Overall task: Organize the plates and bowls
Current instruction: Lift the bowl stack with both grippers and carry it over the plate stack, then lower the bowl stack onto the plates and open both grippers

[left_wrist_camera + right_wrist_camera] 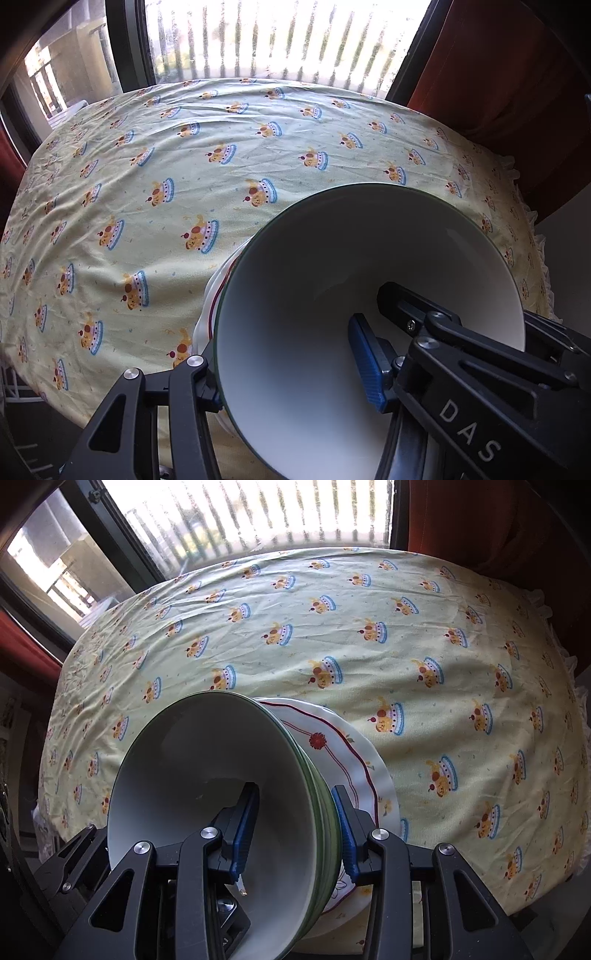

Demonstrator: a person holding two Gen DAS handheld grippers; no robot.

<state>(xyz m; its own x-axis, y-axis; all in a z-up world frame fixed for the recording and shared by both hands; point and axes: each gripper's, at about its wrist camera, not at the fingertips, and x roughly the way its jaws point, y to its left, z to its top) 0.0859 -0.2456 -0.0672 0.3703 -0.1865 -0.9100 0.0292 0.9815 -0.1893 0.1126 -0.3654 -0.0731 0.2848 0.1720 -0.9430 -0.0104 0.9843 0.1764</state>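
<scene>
Nesting of the crockery appears complete: several green-rimmed bowls (221, 794) sit one inside another, and this stack rests on a scalloped plate (354, 753) with a red border line and a flower motif. The whole set lies near the front edge of the counter (369, 635), which is covered by a pale yellow cloth printed with cartoon cakes. The right gripper (295, 830) is clamped across the bowls' rims, one blue pad inside the top bowl and the other outside the stacked rims, beside the plate. The left gripper (284, 373) grasps the opposite side of the stack, its blue inner pad (367, 360) against the white interior and its outer finger at the rim. No other dishes show on the cloth. By this evidence, stacking is finished; what seems left is setting the pile in its final place and letting go. Behind the counter stand a window (258, 37) and red curtains (498, 66).
</scene>
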